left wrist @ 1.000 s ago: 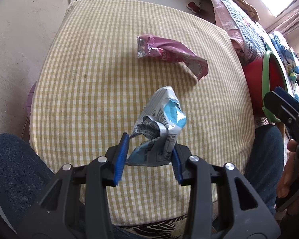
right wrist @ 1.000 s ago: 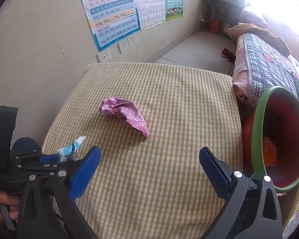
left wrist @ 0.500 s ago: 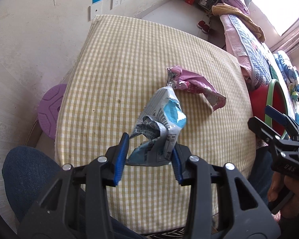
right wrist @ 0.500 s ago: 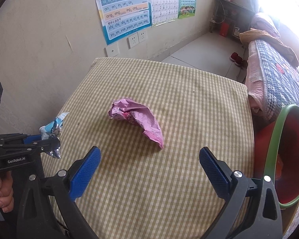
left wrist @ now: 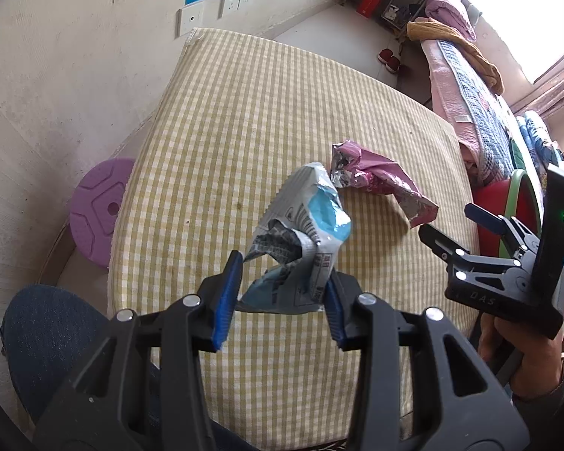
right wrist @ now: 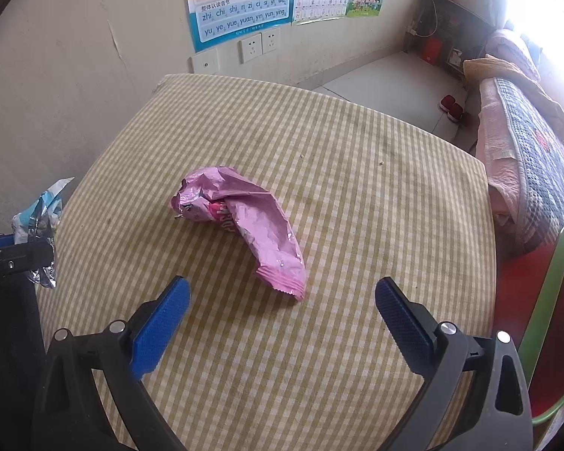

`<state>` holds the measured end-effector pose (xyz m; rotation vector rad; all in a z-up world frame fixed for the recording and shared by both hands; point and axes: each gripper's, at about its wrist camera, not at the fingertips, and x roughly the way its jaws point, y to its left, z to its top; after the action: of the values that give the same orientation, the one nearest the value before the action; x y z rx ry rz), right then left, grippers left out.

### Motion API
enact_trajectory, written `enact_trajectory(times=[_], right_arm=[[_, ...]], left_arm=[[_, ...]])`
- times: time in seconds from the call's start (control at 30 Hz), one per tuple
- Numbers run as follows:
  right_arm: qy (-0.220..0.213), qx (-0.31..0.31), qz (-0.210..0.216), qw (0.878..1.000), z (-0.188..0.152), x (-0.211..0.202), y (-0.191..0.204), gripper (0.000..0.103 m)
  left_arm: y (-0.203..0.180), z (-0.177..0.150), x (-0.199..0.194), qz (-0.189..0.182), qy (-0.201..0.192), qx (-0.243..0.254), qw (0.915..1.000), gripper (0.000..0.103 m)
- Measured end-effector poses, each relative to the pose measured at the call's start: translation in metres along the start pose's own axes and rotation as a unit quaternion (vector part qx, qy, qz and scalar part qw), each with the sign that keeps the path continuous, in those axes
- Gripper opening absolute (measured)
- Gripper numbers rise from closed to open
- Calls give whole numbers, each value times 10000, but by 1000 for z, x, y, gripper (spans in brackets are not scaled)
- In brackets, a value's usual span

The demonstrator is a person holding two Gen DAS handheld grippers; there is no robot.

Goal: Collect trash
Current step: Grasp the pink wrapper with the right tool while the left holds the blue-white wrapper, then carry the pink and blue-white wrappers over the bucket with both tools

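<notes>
left gripper [left wrist: 282, 293] pinching crumpled blue-white wrapper [left wrist: 300, 248] above near table edge | right gripper [right wrist: 282, 312] spread, bare checked cloth [right wrist: 357, 188] around pink wrapper [right wrist: 244, 221]

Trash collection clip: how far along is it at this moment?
Midway. In hand: the left gripper is clamped on a crumpled blue-and-white wrapper, lifted off the table. Left: the pink wrapper lies on the checked cloth in front of the open right gripper. The red bin waits beside the table.

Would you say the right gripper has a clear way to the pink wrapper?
Probably yes: the right gripper is open, the pink wrapper lies just ahead of its jaws on the table, nothing between.
</notes>
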<state>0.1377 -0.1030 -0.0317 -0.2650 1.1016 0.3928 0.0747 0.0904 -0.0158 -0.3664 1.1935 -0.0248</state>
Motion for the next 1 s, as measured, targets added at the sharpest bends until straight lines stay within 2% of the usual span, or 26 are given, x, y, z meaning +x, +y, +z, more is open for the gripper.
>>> enact_trajectory(times=[0.2, 0.33, 0.47, 0.53, 0.6, 0.63, 0.7, 0.77, 1.0], right_arm=[[77, -19, 5, 10000, 6, 13, 2, 92], [147, -31, 40, 9999, 12, 22, 4, 83], [278, -94, 42, 9996, 16, 33, 6, 69], [372, -111, 33, 9992, 16, 39, 7, 58], [412, -59, 68, 9991, 15, 43, 7, 43], [419, -36, 84, 9991, 15, 43, 6, 40], [446, 42, 83, 9990, 14, 45, 4, 18], [446, 129, 109, 9989, 13, 45, 2, 7], [275, 503, 261, 9980, 11, 27, -14, 6]], left_arm=[[2, 11, 8, 86, 9, 36, 10000, 39], [0, 16, 13, 50, 34, 62, 10000, 39], [-2, 18, 18, 11, 60, 57, 10000, 39], [-1, 18, 19, 5, 78, 43, 10000, 39], [-1, 18, 21, -6, 90, 33, 10000, 39], [0, 18, 22, -6, 96, 24, 10000, 39], [1, 17, 24, -6, 121, 4, 9999, 39], [0, 16, 25, -8, 136, 2, 9999, 39], [-11, 17, 25, -69, 117, 114, 9998, 39]])
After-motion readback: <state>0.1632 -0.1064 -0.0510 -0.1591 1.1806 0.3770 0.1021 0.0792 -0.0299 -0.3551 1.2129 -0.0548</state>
